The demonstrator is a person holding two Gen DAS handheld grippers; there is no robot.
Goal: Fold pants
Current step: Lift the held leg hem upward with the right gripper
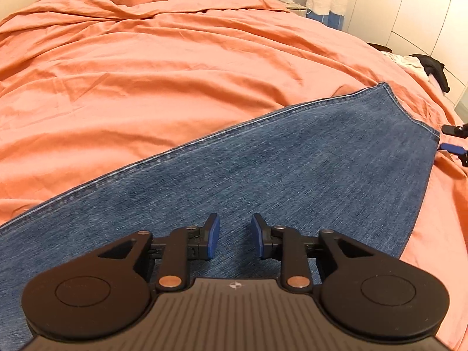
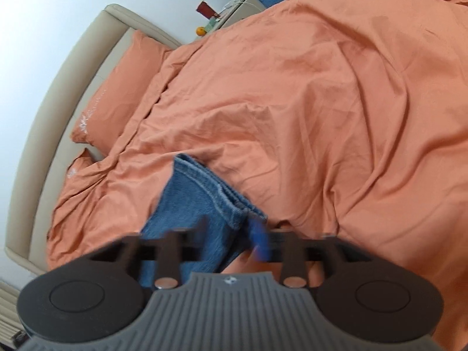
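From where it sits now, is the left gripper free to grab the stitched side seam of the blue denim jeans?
Probably yes. The left gripper hovers open over the blue denim jeans, and the stitched side seam lies exposed on the orange bedcover ahead, nothing between.

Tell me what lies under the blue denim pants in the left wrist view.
The orange wrinkled duvet shows on all visible sides of the blue denim pants, so it likely continues beneath; anything else under the denim is covered.

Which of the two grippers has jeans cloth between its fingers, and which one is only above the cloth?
The right gripper has the jeans hem between its fingers; blur hides whether it is closed. The left gripper is open above flat denim, holding nothing.
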